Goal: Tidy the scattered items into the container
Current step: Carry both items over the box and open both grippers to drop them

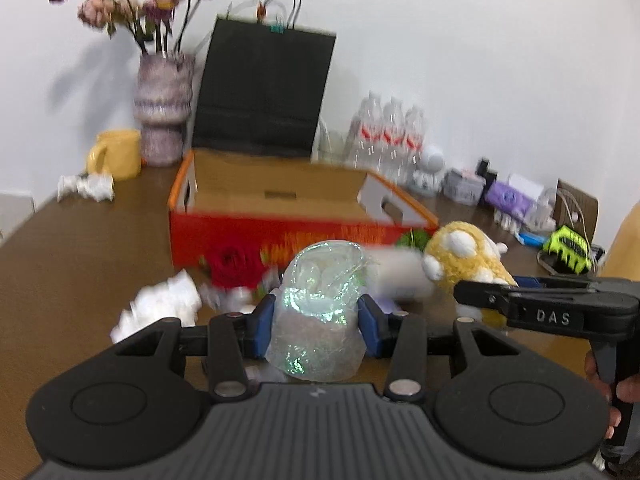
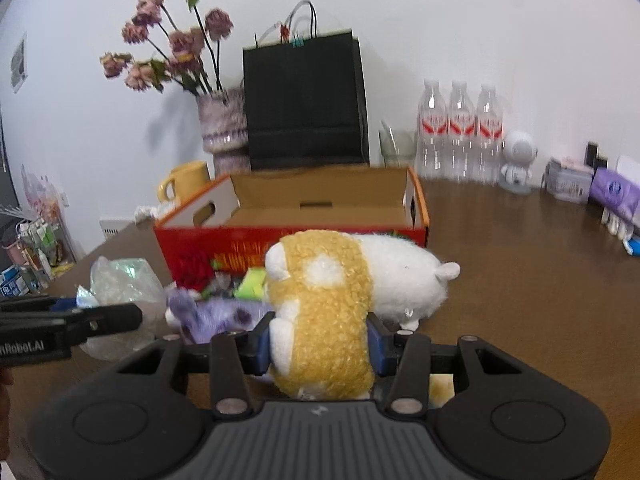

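My left gripper [image 1: 319, 320] is shut on a shiny iridescent pouch [image 1: 320, 312], in front of the open red cardboard box [image 1: 280, 236]. My right gripper [image 2: 319, 342] is shut on a yellow-and-white plush toy [image 2: 324, 304]; the toy also shows in the left wrist view [image 1: 460, 256], to the right of the pouch. The box [image 2: 288, 240] stands just behind the toy, and its inside looks bare. A red rose [image 1: 232, 264], crumpled white paper [image 1: 160, 308], a purple item [image 2: 212, 312] and a green item [image 2: 250, 282] lie in front of the box. The pouch [image 2: 120, 284] shows at left.
Behind the box stand a black paper bag [image 2: 304, 100], a vase of dried flowers [image 2: 224, 128], a yellow mug [image 2: 184, 182], three water bottles [image 2: 460, 136] and a white robot figure [image 2: 518, 166]. Small boxes and a green-black item [image 1: 568, 246] lie at the right.
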### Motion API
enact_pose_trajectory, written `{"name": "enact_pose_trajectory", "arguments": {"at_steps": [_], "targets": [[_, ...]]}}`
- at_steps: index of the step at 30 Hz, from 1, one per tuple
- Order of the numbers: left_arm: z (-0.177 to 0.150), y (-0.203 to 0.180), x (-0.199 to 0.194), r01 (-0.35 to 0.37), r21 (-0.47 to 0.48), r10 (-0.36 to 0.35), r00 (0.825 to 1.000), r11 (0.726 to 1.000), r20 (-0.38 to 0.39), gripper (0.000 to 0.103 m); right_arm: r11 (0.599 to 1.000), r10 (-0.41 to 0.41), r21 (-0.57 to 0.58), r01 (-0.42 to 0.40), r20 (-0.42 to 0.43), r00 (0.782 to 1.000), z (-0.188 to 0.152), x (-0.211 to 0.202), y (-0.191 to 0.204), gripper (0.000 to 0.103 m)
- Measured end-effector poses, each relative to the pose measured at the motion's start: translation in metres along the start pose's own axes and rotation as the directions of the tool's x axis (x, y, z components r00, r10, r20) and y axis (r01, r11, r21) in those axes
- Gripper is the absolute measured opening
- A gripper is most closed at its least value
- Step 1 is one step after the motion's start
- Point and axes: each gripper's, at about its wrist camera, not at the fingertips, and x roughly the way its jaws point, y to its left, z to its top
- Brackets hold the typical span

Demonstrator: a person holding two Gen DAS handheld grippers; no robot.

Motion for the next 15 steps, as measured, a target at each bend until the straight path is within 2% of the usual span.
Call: {"name": "enact_pose_trajectory", "arguments": {"at_steps": [4,7,11,15], "targets": [[0.036,0.006,0.008,-0.007,-0.003,0.007,0.998,1.000,0.067,0.045,1.000,-0.003,-0.028,0.005,0.060,0.998,0.030,0.008,0.002,0.044],[0.064,0.012,0.028,-0.034,-0.009,0.035,0.993,0.999,0.110,0.045,0.999,-0.003,-0.033,0.006,0.094,0.996,0.057,0.028,0.005,0.044],[0.090,0.027,0.071,-0.046,-0.065,0.052,0.993,0.997,0.108,0.045,1.000,0.002,-0.013,-0.001,0.100,0.995,0.080,0.070,0.008,0.044],[0.099,0.041,0.118,-0.074,-0.094,0.082,0.992,0.993,0.091,0.045,1.000,-0.017,-0.006,0.018,0.080,0.997,0.092,0.122,0.010,0.044]]}}
